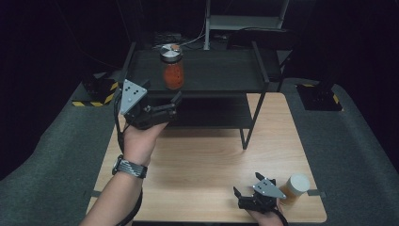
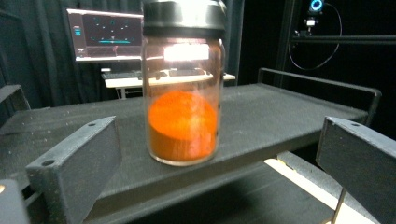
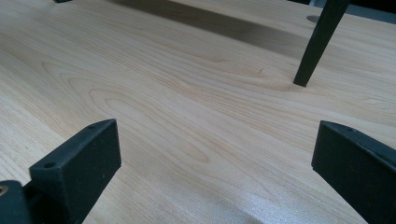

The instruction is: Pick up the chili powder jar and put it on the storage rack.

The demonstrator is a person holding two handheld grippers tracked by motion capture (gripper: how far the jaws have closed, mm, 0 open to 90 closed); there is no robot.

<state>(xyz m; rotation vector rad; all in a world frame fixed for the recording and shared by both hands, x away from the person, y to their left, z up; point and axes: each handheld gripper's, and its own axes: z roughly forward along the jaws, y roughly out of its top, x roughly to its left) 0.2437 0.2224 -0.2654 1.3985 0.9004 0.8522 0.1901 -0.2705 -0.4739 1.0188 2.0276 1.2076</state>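
High view: jar (image 1: 172,68) of orange powder stands upright near the shelf's (image 1: 221,70) front-left edge, left gripper (image 1: 164,107) just short of it, right gripper (image 1: 242,194) low by the table's (image 1: 197,155) near edge. Left gripper view: jaws spread wide, jar between and beyond them, ungrasped. Right gripper view: jaws apart over bare wood; grasp still ahead.

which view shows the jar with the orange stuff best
The left gripper view: the jar stands close and central between the open jaws, on the black shelf. The high view shows it small, from above. The right gripper view faces the wooden table.
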